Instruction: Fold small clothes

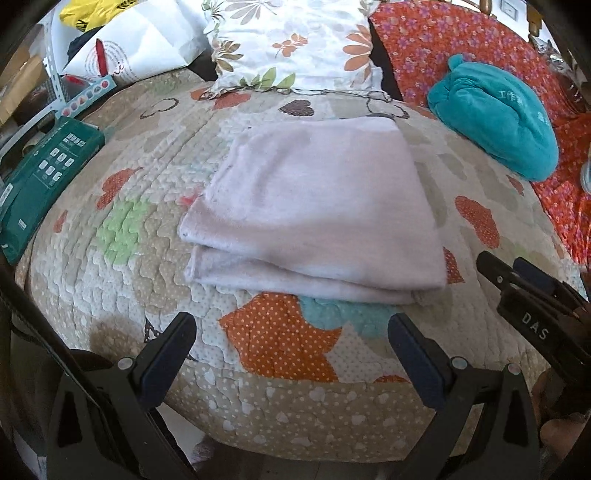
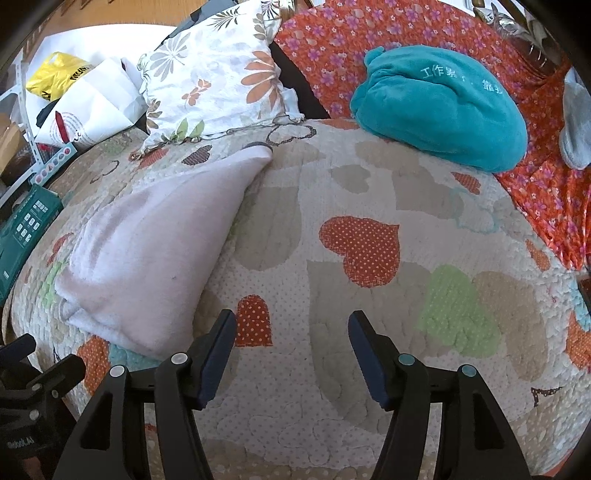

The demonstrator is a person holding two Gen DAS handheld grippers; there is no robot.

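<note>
A pale pink cloth (image 1: pixel 317 206) lies folded into a flat rectangle on the heart-patterned quilt (image 1: pixel 122 266), its layered edges facing me. In the right wrist view the same pink cloth (image 2: pixel 147 251) lies at the left. My left gripper (image 1: pixel 291 332) hovers open just in front of the cloth's near edge, with nothing between its fingers. My right gripper (image 2: pixel 291 332) stands open over bare quilt (image 2: pixel 369 184) to the right of the cloth, holding nothing. The right gripper's tips (image 1: pixel 517 273) also show at the right edge of the left wrist view.
A teal plush bundle (image 2: pixel 439 107) rests at the back right on an orange flowered sheet (image 2: pixel 417 26). A flowered pillow (image 1: pixel 291 40) lies behind the cloth. A green box (image 1: pixel 48 177), white paper and a yellow bag (image 2: pixel 55 74) crowd the left side.
</note>
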